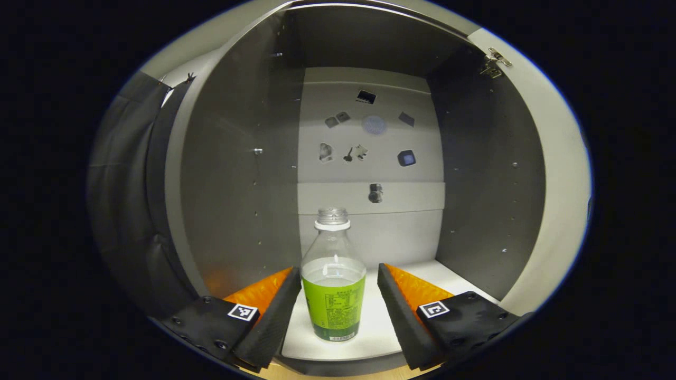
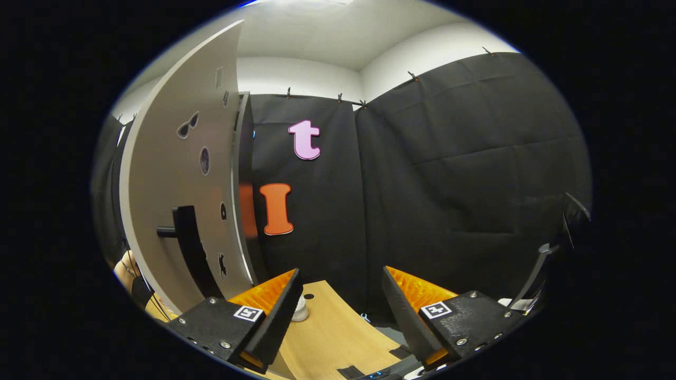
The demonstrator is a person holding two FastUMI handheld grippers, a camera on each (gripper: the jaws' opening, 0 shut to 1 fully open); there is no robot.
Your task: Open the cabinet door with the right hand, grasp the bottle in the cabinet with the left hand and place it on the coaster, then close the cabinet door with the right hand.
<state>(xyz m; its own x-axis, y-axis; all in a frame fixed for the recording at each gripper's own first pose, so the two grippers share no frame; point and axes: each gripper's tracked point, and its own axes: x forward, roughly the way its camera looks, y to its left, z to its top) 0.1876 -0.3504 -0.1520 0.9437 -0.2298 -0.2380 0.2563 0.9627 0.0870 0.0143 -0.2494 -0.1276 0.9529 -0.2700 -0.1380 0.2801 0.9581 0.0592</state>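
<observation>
The bottle (image 1: 334,279) stands between the left hand-held gripper (image 1: 338,287) fingers, ungripped.

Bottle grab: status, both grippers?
Left gripper open, fingers either side of bottle, no squeeze yet. Right gripper open, empty, off the door. Door open; nothing blocking bottle.

L gripper (image 1: 334,295) level, jaws spread wide w/ a finger each side of the bottle (image 1: 333,279), not touching it; R gripper (image 2: 338,301) also level, jaws wide apart, nothing btwn them, held off beside the cabinet door (image 2: 179,200).
</observation>
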